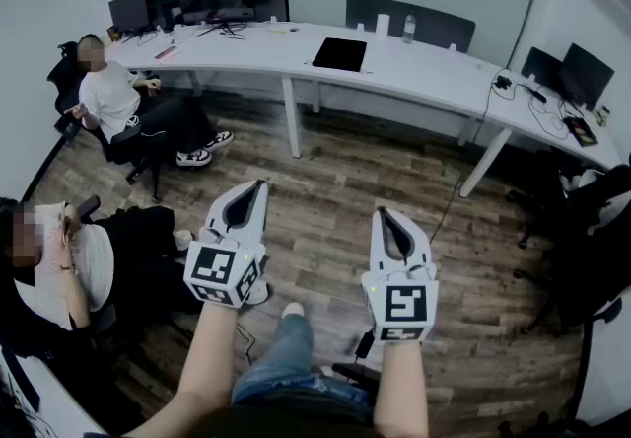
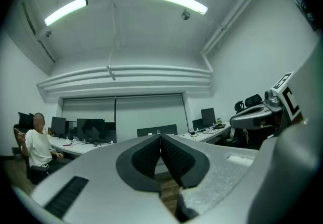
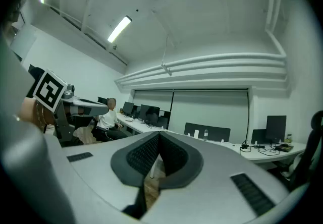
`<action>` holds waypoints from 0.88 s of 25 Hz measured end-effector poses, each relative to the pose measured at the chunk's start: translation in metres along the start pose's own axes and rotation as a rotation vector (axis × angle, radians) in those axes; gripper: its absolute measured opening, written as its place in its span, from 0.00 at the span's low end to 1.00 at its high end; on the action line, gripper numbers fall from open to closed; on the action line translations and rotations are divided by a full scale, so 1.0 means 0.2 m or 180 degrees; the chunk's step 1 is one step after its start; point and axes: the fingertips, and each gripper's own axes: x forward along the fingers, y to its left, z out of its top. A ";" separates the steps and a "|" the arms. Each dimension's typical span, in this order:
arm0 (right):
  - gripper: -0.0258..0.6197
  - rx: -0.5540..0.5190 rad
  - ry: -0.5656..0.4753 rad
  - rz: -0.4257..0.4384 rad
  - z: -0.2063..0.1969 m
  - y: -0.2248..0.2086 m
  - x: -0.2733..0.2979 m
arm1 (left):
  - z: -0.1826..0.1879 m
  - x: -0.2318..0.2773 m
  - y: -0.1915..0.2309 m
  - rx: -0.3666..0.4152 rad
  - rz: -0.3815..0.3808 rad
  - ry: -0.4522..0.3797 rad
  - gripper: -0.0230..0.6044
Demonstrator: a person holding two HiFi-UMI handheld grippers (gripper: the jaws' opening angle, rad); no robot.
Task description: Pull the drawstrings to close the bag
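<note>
No bag or drawstring shows in any view. In the head view my left gripper (image 1: 258, 185) and right gripper (image 1: 384, 214) are held out level over the wooden floor, side by side, both white with marker cubes. Each is shut with its dark pads touching and nothing between them. The left gripper view shows the left gripper (image 2: 160, 137) with its tips closed, pointing at the far desks. In the right gripper view the right gripper (image 3: 159, 135) is closed the same way.
A long curved white desk (image 1: 414, 71) runs across the far side, with a black laptop (image 1: 340, 54), monitors and a bottle. One seated person (image 1: 113, 101) is at far left, another (image 1: 59, 263) at near left. A black chair (image 1: 592, 229) stands at right.
</note>
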 end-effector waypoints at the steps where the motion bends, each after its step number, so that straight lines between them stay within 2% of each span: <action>1: 0.03 -0.0010 0.0003 0.0007 0.00 0.00 0.03 | -0.01 0.02 0.01 0.0000 -0.0007 -0.0003 0.03; 10: 0.03 -0.0020 0.0019 0.0055 -0.05 -0.05 0.45 | -0.14 0.37 0.23 0.0008 -0.0071 0.0031 0.03; 15: 0.03 0.0044 -0.0106 0.0042 -0.01 -0.10 0.81 | -0.18 0.69 0.43 -0.0025 -0.0131 0.0018 0.03; 22: 0.03 -0.0081 -0.0092 -0.0023 0.03 -0.17 1.36 | -0.21 1.16 0.74 -0.0006 -0.0251 0.0009 0.03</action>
